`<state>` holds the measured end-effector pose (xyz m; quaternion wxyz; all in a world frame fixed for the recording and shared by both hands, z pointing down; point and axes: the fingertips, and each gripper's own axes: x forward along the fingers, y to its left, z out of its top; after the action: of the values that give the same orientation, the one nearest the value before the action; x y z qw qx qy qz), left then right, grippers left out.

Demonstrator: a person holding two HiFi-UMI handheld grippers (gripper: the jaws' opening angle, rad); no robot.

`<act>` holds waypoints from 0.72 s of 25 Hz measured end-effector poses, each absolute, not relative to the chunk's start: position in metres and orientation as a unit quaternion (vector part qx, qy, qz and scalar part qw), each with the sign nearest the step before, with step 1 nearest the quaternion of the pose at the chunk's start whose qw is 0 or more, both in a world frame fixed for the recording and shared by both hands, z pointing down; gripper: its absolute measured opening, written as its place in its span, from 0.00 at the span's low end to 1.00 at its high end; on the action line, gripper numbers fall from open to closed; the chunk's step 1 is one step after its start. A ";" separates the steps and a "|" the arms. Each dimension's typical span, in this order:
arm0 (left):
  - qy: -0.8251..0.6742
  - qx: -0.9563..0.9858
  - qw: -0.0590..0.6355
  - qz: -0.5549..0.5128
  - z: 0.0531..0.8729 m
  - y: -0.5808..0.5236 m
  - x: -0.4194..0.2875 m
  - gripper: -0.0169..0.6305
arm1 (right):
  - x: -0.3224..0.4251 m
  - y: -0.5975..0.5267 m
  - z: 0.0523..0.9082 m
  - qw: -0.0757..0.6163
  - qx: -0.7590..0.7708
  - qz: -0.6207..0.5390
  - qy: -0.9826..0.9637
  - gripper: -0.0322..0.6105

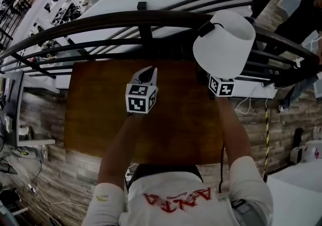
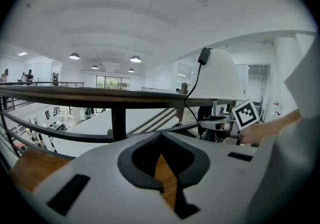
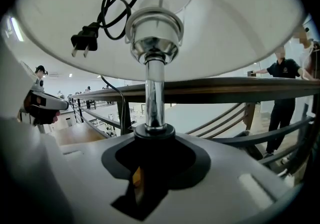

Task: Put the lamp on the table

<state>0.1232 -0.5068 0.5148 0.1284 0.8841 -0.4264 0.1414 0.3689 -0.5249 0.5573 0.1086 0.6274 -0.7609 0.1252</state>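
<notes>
The lamp has a white shade (image 1: pixel 224 44), a chrome stem (image 3: pixel 154 93) and a black cord with a plug (image 3: pixel 83 38) looped up by the shade. My right gripper (image 1: pixel 210 77) is shut on the lamp's foot, which its jaws hide, and holds the lamp upright above the far right corner of the brown wooden table (image 1: pixel 100 119). My left gripper (image 1: pixel 147 73) hovers over the table's middle, shut with nothing in it. The left gripper view has the shade (image 2: pixel 217 76) off to the right; only a thin strip of table shows between that gripper's (image 2: pixel 160 134) jaws.
A dark curved railing (image 1: pixel 146 18) runs along the table's far edge, close behind the lamp. Beyond it is a drop to a lower floor. A person (image 3: pixel 282 93) stands at the railing to the right. Stone-patterned floor (image 1: pixel 50 164) surrounds the table.
</notes>
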 end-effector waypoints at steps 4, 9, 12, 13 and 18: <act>-0.423 0.886 0.126 0.142 0.529 -0.519 0.137 0.04 | 0.375 -0.542 0.579 0.097 0.629 0.128 -0.760 0.23; -0.417 0.889 0.124 0.143 0.549 -0.528 0.149 0.04 | 0.378 -0.558 0.606 0.096 0.633 0.130 -0.757 0.23; -0.416 0.890 0.124 0.142 0.561 -0.531 0.155 0.04 | 0.384 -0.564 0.618 0.090 0.639 0.132 -0.753 0.23; -0.416 0.890 0.124 0.141 0.564 -0.531 0.156 0.04 | 0.385 -0.565 0.621 0.087 0.641 0.133 -0.751 0.23; -0.416 0.891 0.119 0.137 0.575 -0.532 0.153 0.04 | 0.392 -0.568 0.635 0.085 0.655 0.129 -0.740 0.23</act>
<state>0.1528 -0.5321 0.5748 0.1188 0.8910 -0.4164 0.1365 0.3916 -0.5677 0.6351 0.0852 0.6551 -0.7396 0.1286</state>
